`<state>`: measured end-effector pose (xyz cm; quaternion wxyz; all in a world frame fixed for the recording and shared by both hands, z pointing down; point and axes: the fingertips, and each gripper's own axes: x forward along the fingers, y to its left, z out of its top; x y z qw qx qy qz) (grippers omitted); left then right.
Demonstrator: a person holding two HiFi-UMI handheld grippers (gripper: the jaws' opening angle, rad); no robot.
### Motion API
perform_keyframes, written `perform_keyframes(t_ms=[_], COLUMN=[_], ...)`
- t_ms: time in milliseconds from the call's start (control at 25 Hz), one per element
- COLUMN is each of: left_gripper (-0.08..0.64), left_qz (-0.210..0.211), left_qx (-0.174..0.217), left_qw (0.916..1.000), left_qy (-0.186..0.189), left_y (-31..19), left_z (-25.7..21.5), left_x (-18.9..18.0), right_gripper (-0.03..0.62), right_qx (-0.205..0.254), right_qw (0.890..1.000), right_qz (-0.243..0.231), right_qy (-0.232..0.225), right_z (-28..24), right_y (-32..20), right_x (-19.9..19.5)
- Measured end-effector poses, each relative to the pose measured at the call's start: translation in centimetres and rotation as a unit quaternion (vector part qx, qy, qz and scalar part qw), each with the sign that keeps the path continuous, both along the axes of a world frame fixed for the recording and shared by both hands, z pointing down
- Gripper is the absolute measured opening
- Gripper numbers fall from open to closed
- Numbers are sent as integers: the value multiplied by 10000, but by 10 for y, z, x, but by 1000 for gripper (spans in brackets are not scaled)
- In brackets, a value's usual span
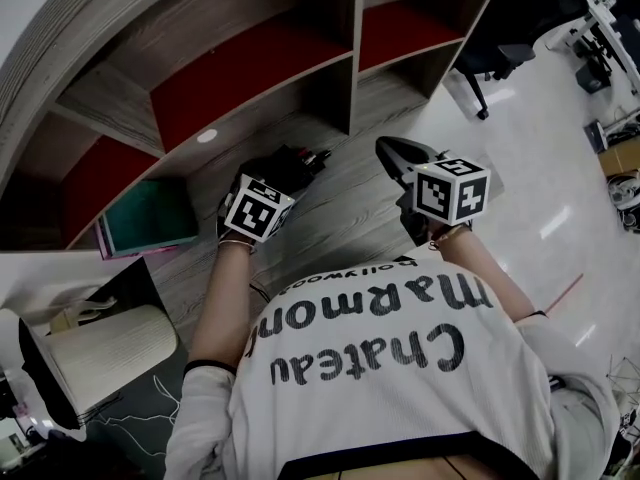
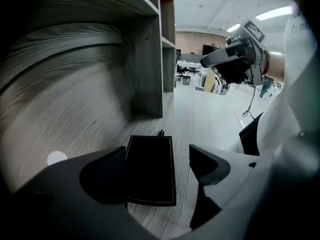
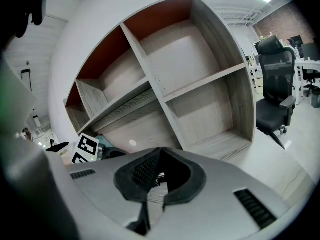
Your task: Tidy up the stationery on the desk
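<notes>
**Left tool open over the black case, right tool closed and empty**

In my left gripper view the left tool (image 2: 157, 154) stands wide open. A flat black case (image 2: 150, 169) lies on the grey wood tabletop (image 2: 90, 119) between its jaws. The case sits against the jaw at 9 o'clock, and bare wood shows between it and the jaw at 3 o'clock, so nothing is gripped. Something small and dark pokes out at the far edge of the case; I cannot tell what it is.

My right tool (image 3: 160, 154) has its jaw tips pressed together with nothing between them. From the head view it hovers above the tabletop at 3 o'clock from the left tool, well apart from it.

The open shelf unit (image 1: 250, 68), with red back panels, runs along the tabletop at 12 o'clock. A teal notebook (image 1: 150, 216) lies at 9 o'clock from the left tool. A small white dot (image 1: 207, 136) marks the wood near the foot of the shelf. An office chair (image 3: 275, 99) stands on the floor beyond the tabletop, at 3 o'clock in my right gripper view.
</notes>
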<state>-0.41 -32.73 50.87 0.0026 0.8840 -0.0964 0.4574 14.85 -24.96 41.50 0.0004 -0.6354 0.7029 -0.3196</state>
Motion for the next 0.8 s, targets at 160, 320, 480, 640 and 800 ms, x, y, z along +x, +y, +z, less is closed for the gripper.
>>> perform_keyframes(t_ms=[160, 320, 480, 640, 800], left_gripper=[380, 382, 383, 382, 383], left_qz=[341, 366, 300, 377, 432], left_qx=[67, -41, -218, -312, -368], left_qw=[9986, 9978, 9967, 9951, 9949], left_qy=[-402, -560, -717, -860, -833], left_y=[-7, -15, -20, -20, -22], left_z=[13, 23, 29, 34, 34], left_x=[5, 12, 17, 22, 29], right_gripper=[17, 17, 17, 17, 17], right_qx=[-34, -52, -74, -104, -132], right_qw=[10000, 9999, 9997, 9995, 9993], right_qz=[59, 154, 233, 291, 326], right_qy=[-23, -47, -74, -87, -96], right_z=[3, 5, 8, 10, 11], right_y=[5, 9, 11, 16, 18], right_x=[5, 11, 15, 18, 23])
